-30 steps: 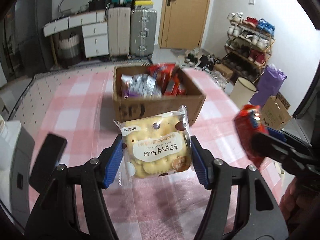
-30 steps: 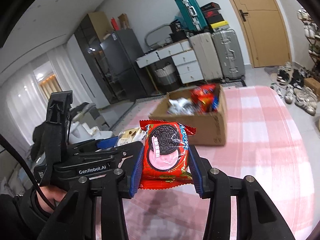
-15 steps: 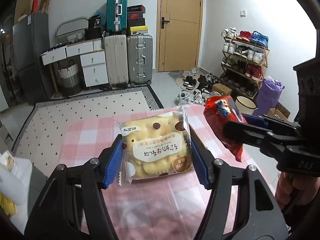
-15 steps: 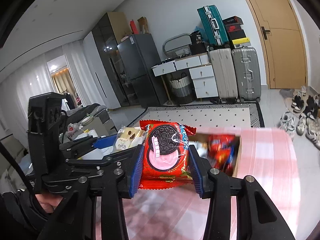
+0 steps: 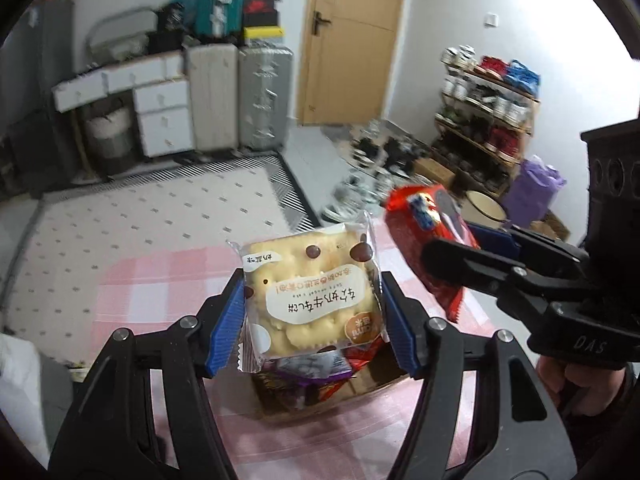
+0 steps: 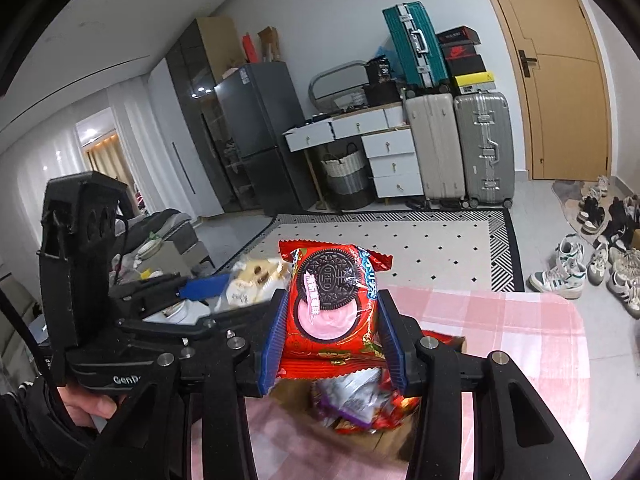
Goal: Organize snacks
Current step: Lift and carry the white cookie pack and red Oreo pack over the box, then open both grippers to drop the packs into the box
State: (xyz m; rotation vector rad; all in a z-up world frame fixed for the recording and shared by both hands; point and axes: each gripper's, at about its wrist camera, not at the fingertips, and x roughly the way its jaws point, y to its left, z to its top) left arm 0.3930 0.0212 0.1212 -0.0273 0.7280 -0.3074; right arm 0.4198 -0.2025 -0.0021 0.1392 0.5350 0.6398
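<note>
Snacks fill both our grippers: the left gripper (image 5: 314, 308) has its jaws clamped on a cream cracker packet (image 5: 310, 296), the right gripper (image 6: 332, 332) pinches a red Oreo pack (image 6: 332, 300). Both hang above the cardboard box (image 5: 360, 390) of snacks on the pink checked tabletop (image 5: 160, 280).

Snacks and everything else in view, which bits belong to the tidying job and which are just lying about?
Part of the job:
- pale cracker packet in left gripper
- red Oreo packet in right gripper
- brown cardboard box of snacks

Just lying about:
- silver suitcases
- white sneakers
- woven laundry basket
</note>
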